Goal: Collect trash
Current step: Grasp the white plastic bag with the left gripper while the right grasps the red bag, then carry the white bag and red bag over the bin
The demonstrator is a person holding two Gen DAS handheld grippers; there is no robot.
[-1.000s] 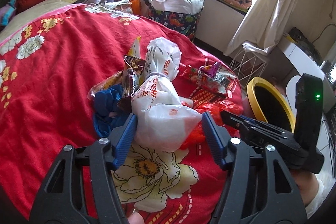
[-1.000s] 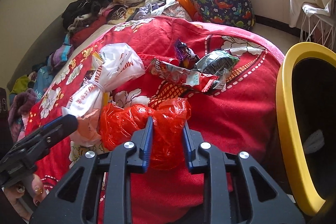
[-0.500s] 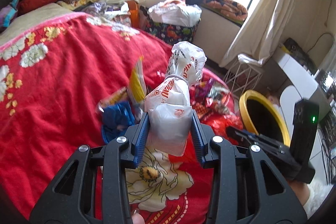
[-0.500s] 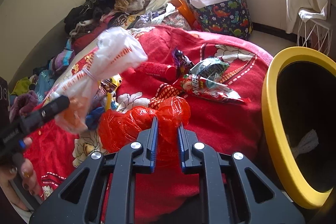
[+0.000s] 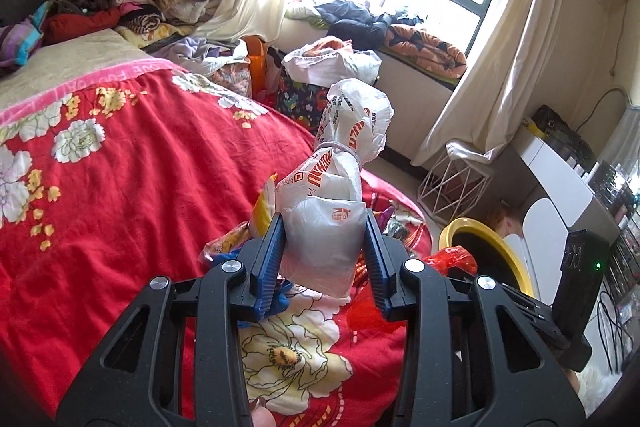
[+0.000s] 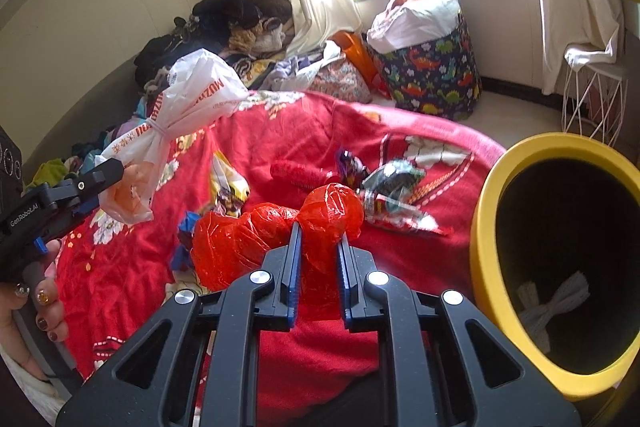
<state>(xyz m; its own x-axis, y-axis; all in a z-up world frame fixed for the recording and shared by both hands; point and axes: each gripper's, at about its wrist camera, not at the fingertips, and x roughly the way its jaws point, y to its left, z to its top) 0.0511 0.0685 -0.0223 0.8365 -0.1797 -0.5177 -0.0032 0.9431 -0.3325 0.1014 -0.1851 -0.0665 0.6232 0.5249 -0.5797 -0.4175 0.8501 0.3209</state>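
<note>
While both bags are hanging clear of the red floral bedspread [image 5: 120, 163], the left tool [image 5: 324, 259] is clamping the white tied plastic bag [image 5: 332, 211] by its soft, light belly, and the right tool [image 6: 316, 267] is pinching the red plastic bag [image 6: 256, 239]; both are looking crushable and slippery. Snack wrappers [image 6: 392, 195] are lying beyond, and the yellow-rimmed bin [image 6: 492, 227] is gaping open beside the bed edge.

wrappers [image 6: 394, 203] on bed [image 6: 304, 131] | bin [image 6: 484, 235] right of bed

surface: red floral bedspread [image 6: 280, 131] | on it: snack wrappers [image 6: 394, 199]
</note>
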